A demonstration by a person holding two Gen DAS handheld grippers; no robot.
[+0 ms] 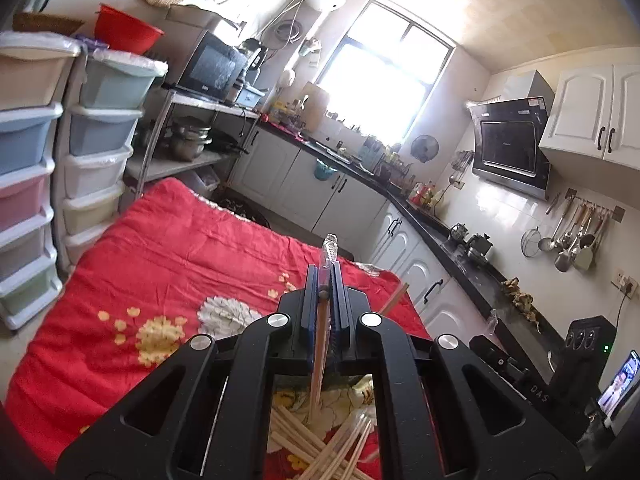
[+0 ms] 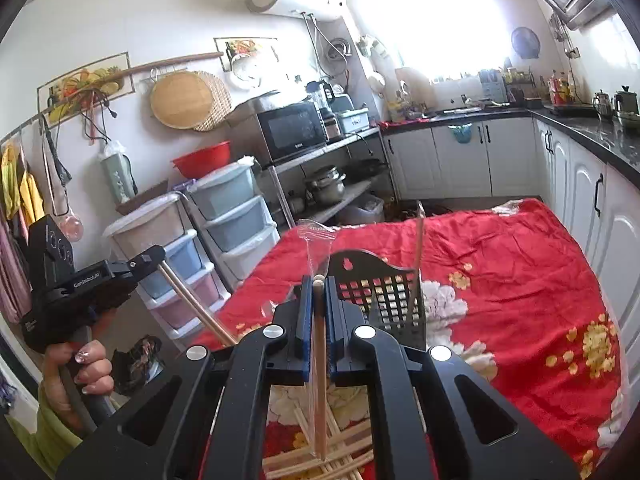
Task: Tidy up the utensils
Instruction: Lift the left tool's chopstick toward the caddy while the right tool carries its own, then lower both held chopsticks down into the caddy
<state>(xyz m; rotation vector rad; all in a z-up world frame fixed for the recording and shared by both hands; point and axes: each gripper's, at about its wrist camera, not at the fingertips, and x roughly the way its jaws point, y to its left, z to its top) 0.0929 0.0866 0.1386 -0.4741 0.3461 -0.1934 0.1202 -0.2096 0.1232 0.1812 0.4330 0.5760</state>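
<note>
While both grippers are hovering over red floral cloth (image 1: 168, 248), each is pinching wrapped chopstick pair. Left gripper (image 1: 325, 280) clamping plastic-sleeved chopsticks (image 1: 320, 360), sleeve tip poking out past fingers. Right gripper (image 2: 318, 292) squeezing own sleeved chopsticks (image 2: 319, 380), clear wrapper sticking up above fingers. Loose chopstick pile (image 2: 320, 452) lying on cloth beneath both. Black perforated holder (image 2: 384, 292) standing on cloth just beyond right gripper, one chopstick (image 2: 418, 248) rising upright at holder's right edge.

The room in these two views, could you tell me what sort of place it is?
Most likely a home kitchen: a range hood hangs above a dark countertop, a microwave sits on a metal shelf, and ladles hang on the tiled wall.
</note>
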